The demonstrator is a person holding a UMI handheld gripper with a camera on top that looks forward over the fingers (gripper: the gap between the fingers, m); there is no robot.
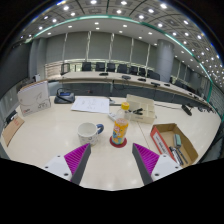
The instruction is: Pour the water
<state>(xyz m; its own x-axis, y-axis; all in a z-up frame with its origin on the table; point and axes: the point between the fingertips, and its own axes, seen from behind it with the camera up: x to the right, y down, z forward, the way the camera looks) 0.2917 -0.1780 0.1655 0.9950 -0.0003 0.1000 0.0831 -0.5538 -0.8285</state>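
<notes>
Office setting, pale table [40, 140]. Bottle [119, 128] upright, just ahead of gripper [112, 158], beyond fingers. Mug [89, 131] just beside bottle. Box [173, 144] and papers [90, 103] nearby. Fingers apart, nothing held.

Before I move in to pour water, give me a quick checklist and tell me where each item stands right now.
1. Tool open: ok, fingers spread, holding nothing.
2. Bottle upright: ok, standing on a red coaster just ahead of the fingers.
3. Bottle lined up between the fingers: ok, roughly centred.
4. White mug upright to receive: ok, beside the bottle.
5. Bottle cap off: cannot tell.
6. Mug empty: cannot tell.
</notes>
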